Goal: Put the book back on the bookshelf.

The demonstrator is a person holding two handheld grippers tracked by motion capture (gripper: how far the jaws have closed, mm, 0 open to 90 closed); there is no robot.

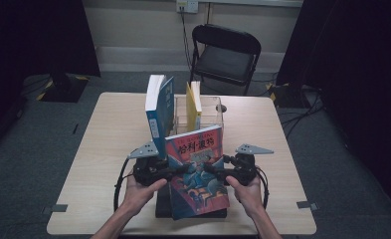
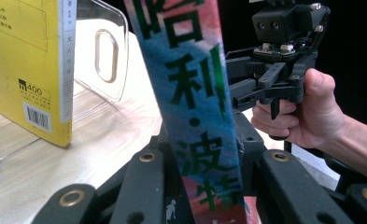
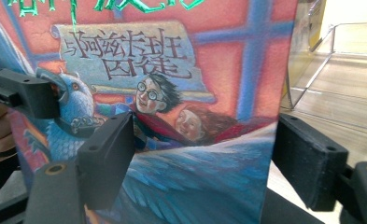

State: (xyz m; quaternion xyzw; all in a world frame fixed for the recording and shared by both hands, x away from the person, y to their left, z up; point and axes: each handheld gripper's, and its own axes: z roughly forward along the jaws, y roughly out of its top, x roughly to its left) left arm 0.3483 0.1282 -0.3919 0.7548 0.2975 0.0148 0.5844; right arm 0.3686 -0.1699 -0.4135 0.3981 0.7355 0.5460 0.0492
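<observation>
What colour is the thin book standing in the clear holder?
Yellow, with a white spine strip; clearest in the left gripper view.

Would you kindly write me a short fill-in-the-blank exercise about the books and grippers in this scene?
1. The left gripper is shut on the spine of the colourful ____.
2. The jaws of the right gripper stand ____, one on each side of that book's edge, not pressing it.
3. In the clear rack at the back stands a ____ book.
4. Left of the rack, a ____ book stands upright on the table.

Missing words: book; open; yellow; blue
</observation>
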